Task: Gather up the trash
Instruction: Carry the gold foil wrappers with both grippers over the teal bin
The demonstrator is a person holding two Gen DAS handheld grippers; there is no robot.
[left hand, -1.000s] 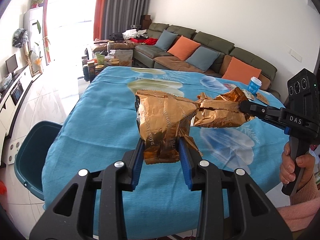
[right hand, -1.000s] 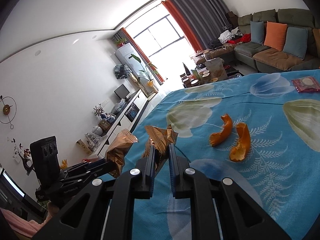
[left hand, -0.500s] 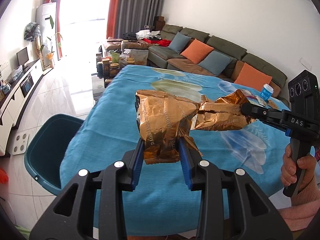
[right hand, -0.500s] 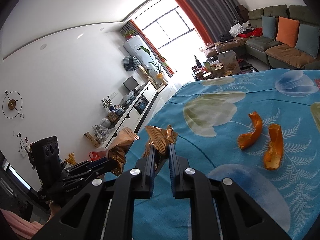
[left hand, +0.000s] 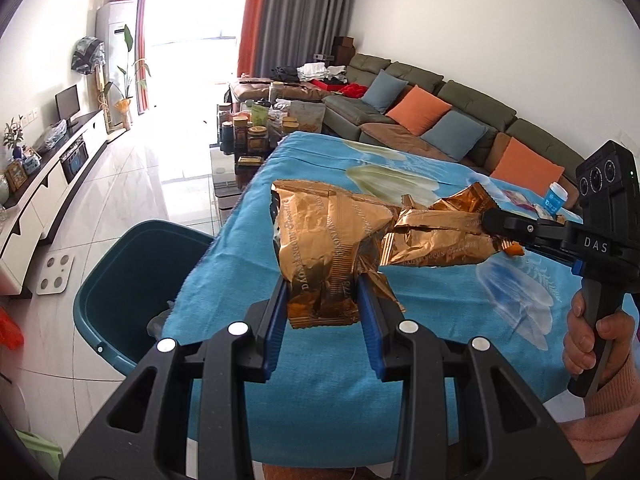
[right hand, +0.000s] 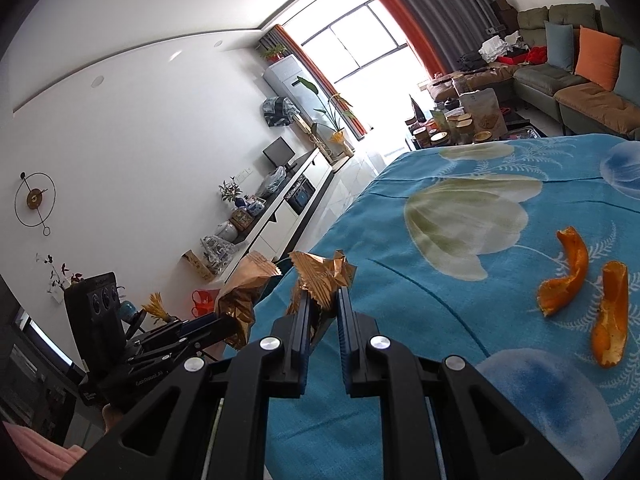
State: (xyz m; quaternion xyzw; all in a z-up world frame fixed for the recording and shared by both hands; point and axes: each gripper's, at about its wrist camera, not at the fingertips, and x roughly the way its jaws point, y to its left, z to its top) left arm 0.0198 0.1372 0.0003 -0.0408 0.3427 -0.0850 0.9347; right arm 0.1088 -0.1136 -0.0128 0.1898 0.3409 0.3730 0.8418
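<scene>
My left gripper point(left hand: 322, 300) is shut on a crumpled gold foil wrapper point(left hand: 320, 248), held above the table's near left edge. My right gripper point(right hand: 323, 308) is shut on a second gold wrapper point(right hand: 322, 276); in the left wrist view that wrapper point(left hand: 440, 236) sits just right of the first, touching it. The left gripper and its wrapper point(right hand: 240, 300) also show in the right wrist view. A teal trash bin point(left hand: 132, 292) stands on the floor left of the table, below and left of the wrappers. Two orange peels point(right hand: 568, 276) lie on the blue tablecloth point(right hand: 460, 280).
A blue-and-white cup point(left hand: 555, 197) and a small packet point(left hand: 518, 200) sit at the table's far right. A sofa point(left hand: 440, 120) runs behind, a cluttered coffee table point(left hand: 256, 132) beyond the table's far end, a TV cabinet point(left hand: 44, 192) on the left wall.
Both grippers have carried their wrappers leftward toward the table's left edge. The teal bin has come further into the left wrist view.
</scene>
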